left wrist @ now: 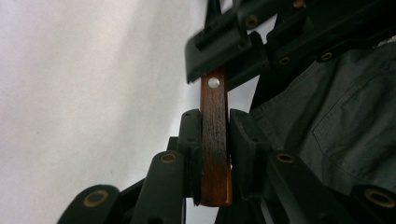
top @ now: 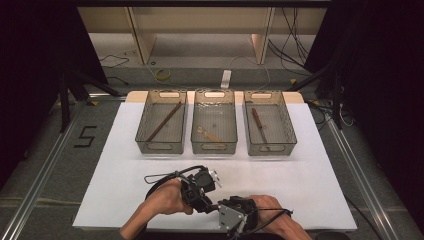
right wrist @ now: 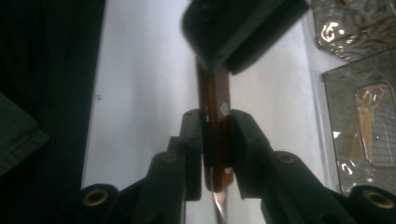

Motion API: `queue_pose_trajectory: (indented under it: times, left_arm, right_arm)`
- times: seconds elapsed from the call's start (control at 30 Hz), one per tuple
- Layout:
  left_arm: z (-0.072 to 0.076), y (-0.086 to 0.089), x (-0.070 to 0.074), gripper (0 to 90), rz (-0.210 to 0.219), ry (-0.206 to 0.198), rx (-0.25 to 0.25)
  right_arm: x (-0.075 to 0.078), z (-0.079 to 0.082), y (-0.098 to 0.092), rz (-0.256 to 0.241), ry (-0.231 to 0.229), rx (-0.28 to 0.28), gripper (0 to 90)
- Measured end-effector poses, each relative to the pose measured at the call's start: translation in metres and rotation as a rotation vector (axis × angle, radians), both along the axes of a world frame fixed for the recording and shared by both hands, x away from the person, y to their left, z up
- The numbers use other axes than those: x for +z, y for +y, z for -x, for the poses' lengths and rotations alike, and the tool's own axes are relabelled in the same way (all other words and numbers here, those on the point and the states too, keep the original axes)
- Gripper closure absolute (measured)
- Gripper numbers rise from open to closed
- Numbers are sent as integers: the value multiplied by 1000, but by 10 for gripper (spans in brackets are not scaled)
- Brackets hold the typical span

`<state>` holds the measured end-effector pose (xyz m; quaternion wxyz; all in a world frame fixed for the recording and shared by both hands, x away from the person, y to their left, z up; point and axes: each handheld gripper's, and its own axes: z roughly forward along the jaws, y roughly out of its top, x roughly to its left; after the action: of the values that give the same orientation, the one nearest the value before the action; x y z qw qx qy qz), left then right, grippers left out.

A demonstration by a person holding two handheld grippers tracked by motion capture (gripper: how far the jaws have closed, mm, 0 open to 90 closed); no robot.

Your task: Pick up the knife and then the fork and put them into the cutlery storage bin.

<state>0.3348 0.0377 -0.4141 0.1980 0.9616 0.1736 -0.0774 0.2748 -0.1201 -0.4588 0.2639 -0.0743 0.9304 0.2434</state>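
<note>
High view: a white table (top: 125, 165) is seen with three baskets (top: 161, 128) at its far side, and the left gripper (top: 202, 184) and right gripper (top: 231, 216) are met near its front edge. A wooden handle (left wrist: 215, 140) is clamped between the jaws of both, held above the table.

A single black numeral "5" (top: 86, 136) stands on the grey floor (top: 45, 150), left of the bench's white sheet (top: 120, 165). Nothing else carries writing that can be read.
</note>
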Motion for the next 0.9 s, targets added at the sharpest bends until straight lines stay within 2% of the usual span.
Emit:
queue_pose_trajectory:
  times: [0.1,0.23,0.3,0.33,0.4,0.43,0.63,0.7,0.77,0.83,0.9]
  left_arm:
    - [-1,1,0,721,15,-8,-1]
    - [-2,5,2,540,37,-23,23]
    - [-4,10,3,499,46,-28,39]
    - [-6,13,4,473,56,-39,49]
    - [-8,18,6,412,83,-47,78]
    - [-8,21,6,394,97,-58,91]
    - [-11,35,12,306,180,-137,162]
    - [-11,40,13,285,214,-166,183]
    - [-11,44,14,267,244,-177,213]
    - [-12,49,13,247,249,-197,245]
    - [-13,55,10,234,281,-204,267]
  right_arm:
    - [0,0,0,1,3,0,777]
    - [2,-1,-4,-2,6,-26,777]
    - [4,-4,-6,-1,-9,-19,777]
    - [6,-4,-7,13,-21,-20,777]
    - [6,-6,-9,8,-22,-29,777]
    - [6,-6,-9,-18,-5,-47,777]
    - [13,-15,-20,-48,16,-116,777]
    - [16,-20,-25,-87,30,-157,777]
    - [21,-27,-32,-116,38,-198,777]
    - [25,-34,-38,-142,52,-234,777]
    - [28,-41,-44,-175,69,-274,776]
